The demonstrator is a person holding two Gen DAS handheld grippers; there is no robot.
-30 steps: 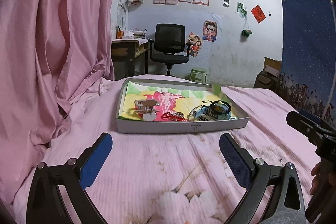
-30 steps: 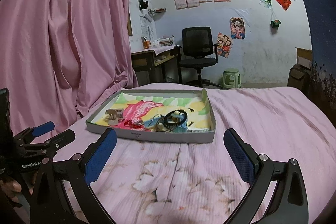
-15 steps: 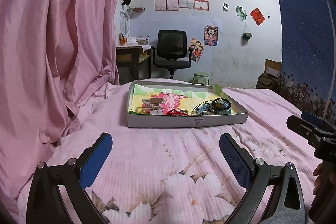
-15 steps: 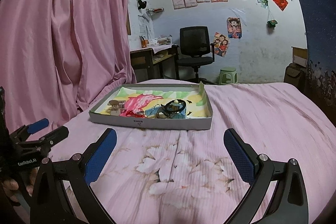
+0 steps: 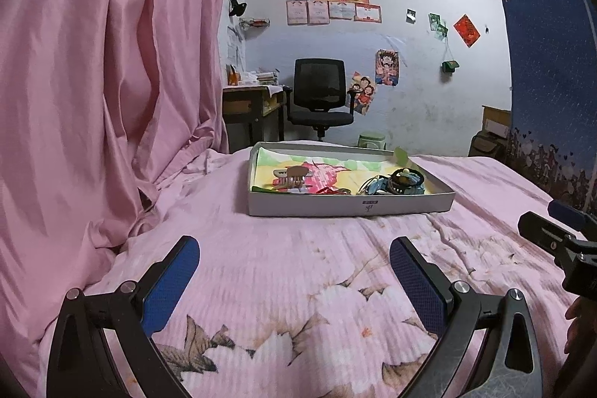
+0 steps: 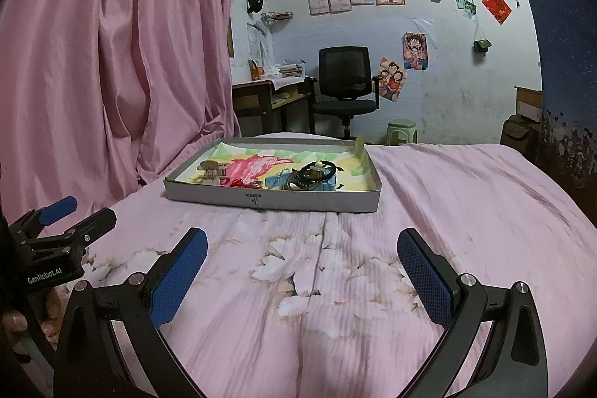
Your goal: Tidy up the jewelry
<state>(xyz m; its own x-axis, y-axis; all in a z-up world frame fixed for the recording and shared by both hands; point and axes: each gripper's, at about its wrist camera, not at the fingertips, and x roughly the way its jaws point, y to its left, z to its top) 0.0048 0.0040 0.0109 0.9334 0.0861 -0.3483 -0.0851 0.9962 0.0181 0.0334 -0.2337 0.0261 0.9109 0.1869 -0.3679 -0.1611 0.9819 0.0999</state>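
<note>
While both tools hover over the pink floral bedspread, nothing is grasped: left gripper and right gripper gape empty. Ahead, shallow grey cardboard tray corrals tangled jewelry, presumably for sorting; individual pieces unresolvable.

We observe dim, even indoor lighting in both views, with a cool cast on the rear wall and no visible lamp or hard glare. Shadows are soft: a faint one lies along the near side of the tray on the bedsheet. Both fisheye views bend straight lines strongly toward the edges, and dark vignetting fills the corners. The tray contents appear small and grainy. The pink curtain shows smooth highlights along its folds.
</note>
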